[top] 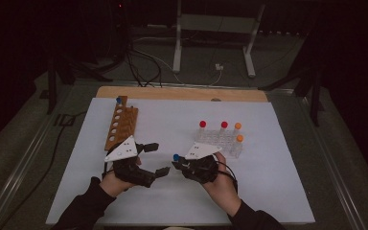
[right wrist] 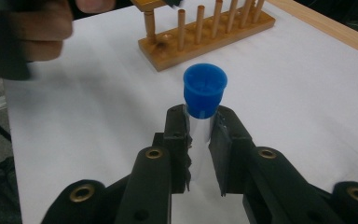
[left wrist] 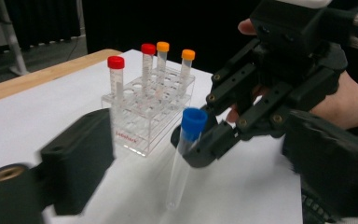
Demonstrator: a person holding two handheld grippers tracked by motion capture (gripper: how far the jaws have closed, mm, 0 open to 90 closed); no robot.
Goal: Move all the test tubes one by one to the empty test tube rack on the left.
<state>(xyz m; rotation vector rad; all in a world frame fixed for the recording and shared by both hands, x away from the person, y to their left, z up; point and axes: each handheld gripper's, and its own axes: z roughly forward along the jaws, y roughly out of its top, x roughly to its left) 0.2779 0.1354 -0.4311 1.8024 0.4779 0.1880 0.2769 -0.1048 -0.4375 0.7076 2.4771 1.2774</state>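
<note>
A: Centre of the high view: right tongs (top: 176, 165) clenched on a blue-capped tube (right wrist: 203, 100), gripped just under its cap, above the white surface (top: 278, 191).

B: And the left tongs (top: 156, 159)?

A: Released, jaws wide, nothing between them, just left of the tube. Clear rack (top: 220, 140) centre right, wooden rack (top: 121, 125) upper left

Dim room, grey floor (top: 278, 57) with loose cables (top: 141, 67), white metal frame legs (top: 177, 43) beyond the white-topped table (top: 268, 191).
</note>
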